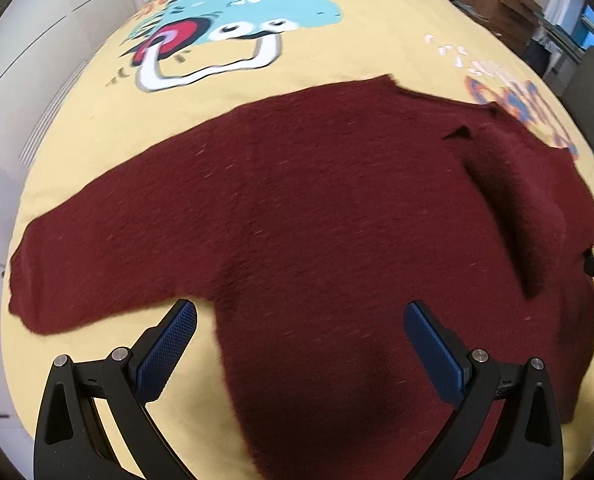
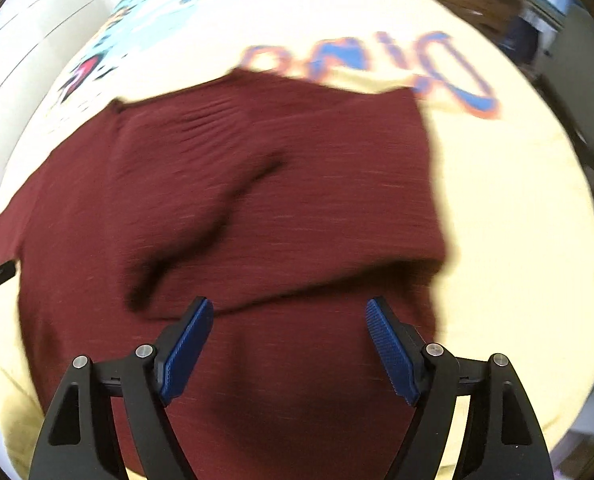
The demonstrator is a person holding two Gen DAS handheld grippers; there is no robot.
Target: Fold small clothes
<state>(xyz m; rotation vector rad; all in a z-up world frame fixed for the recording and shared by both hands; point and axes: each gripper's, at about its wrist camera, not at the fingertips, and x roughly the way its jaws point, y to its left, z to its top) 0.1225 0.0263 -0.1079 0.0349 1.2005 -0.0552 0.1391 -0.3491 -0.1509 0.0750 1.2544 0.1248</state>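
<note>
Left hand-held gripper [image 1: 300,346], right hand-held gripper [image 2: 289,350]: black frames, blue ribbed pads [image 1: 168,350], silver round screws [image 2: 145,350].

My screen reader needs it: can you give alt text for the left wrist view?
A dark red sweater lies spread on a yellow cartoon-print bedspread, one sleeve stretched out left. The left gripper hovers open above its lower part, holding nothing.

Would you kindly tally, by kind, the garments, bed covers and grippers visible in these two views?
Dark red knitted sweater: 1
Yellow cartoon-printed bed cover: 1
Black grippers with blue pads, left gripper and right gripper, both open: 2
Total: 4
</note>
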